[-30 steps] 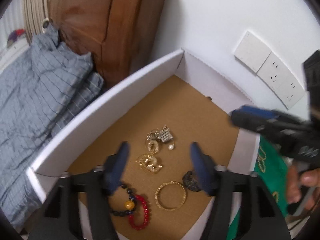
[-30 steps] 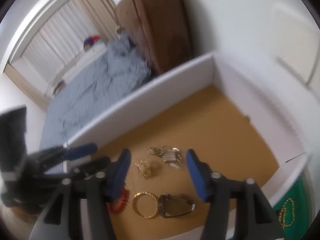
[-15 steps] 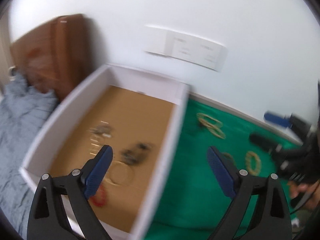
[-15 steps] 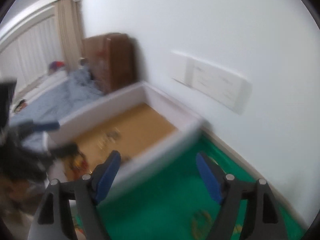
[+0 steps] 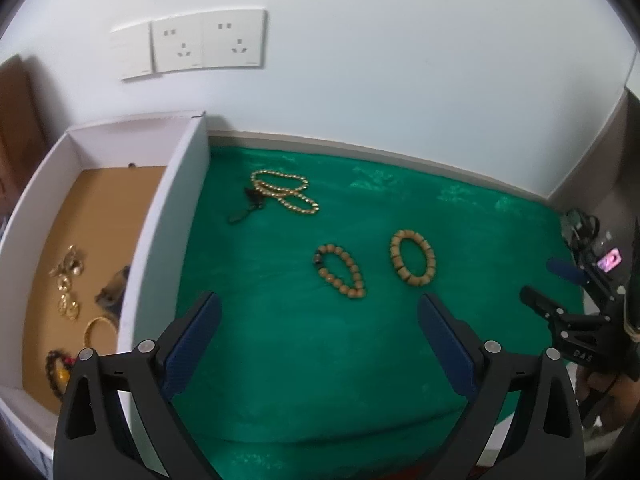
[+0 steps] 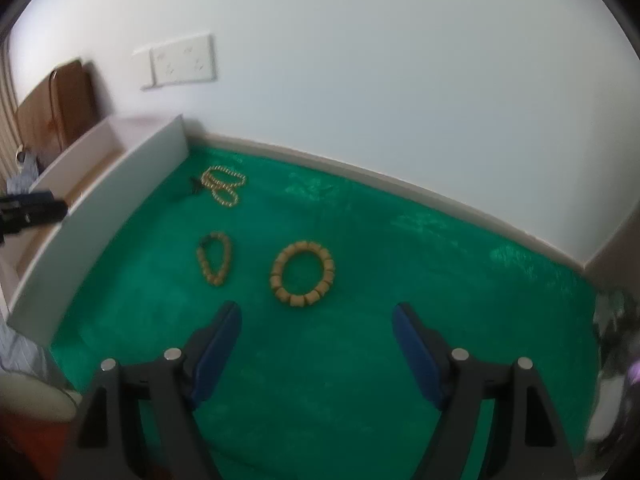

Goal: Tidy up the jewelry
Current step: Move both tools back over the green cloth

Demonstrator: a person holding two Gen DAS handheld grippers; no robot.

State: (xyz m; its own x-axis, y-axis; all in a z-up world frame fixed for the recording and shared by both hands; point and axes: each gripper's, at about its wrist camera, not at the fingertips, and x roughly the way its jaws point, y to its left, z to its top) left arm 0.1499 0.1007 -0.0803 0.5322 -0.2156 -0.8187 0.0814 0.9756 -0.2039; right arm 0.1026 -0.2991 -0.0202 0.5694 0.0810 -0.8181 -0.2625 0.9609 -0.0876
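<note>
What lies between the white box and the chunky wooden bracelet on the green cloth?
The smaller round-bead bracelet lies between the white box and chunky wooden bracelet, shown in both wrist views.

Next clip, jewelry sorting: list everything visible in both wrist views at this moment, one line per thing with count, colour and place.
green cloth: 1, green, covers the surface by the wall
white box: 1, white walls, brown floor, left of the cloth
long bead strand: 1, tan with a dark tassel, on the cloth near the box
round-bead bracelet: 1, tan, mid-cloth
chunky-bead bracelet: 1, tan, right of the round-bead one
gold pieces: several, gold, in the box
gold bangle: 1, gold, in the box
dark bead bracelet: 1, dark with an amber bead, box's near corner
wall sockets: 2, white, on the wall
headboard: 1, brown, far left
left gripper: black, blue pads, open, empty
right gripper: black, blue pads, open, empty
</note>
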